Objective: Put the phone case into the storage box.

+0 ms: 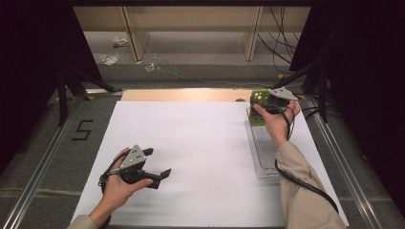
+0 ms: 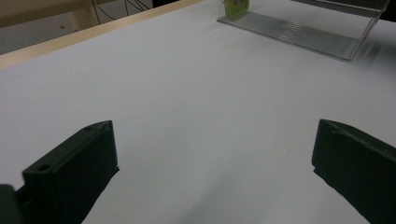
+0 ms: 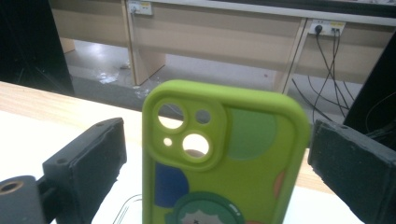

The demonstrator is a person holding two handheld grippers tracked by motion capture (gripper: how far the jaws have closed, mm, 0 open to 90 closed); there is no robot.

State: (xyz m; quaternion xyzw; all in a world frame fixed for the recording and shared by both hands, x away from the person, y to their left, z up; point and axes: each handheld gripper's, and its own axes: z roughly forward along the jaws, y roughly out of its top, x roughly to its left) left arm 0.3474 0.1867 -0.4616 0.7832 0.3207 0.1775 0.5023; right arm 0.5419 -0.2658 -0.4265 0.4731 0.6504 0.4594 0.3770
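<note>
White sheeting covers the table (image 1: pixel 191 157), with a strip of bare pale wood along its far edge and dark curtains closing in both sides. Beyond it run light wooden desk panels, loose cables and scraps on the floor. On the table's right side lies a clear ribbed plastic stand (image 1: pixel 264 152), long and narrow. At its far end a lime-green phone case (image 1: pixel 258 106) stands upright, its camera cut-outs at the top. The right gripper (image 1: pixel 267 102) is at that case: in the right gripper view the case (image 3: pixel 224 158) rises between the two black jaws, which are spread, a gap showing on the left and the right jaw just beside the case's edge. The left gripper (image 1: pixel 155 163) rests low over the bare sheet, near the front left and well apart from the stand, its jaws wide apart with nothing between them.
</note>
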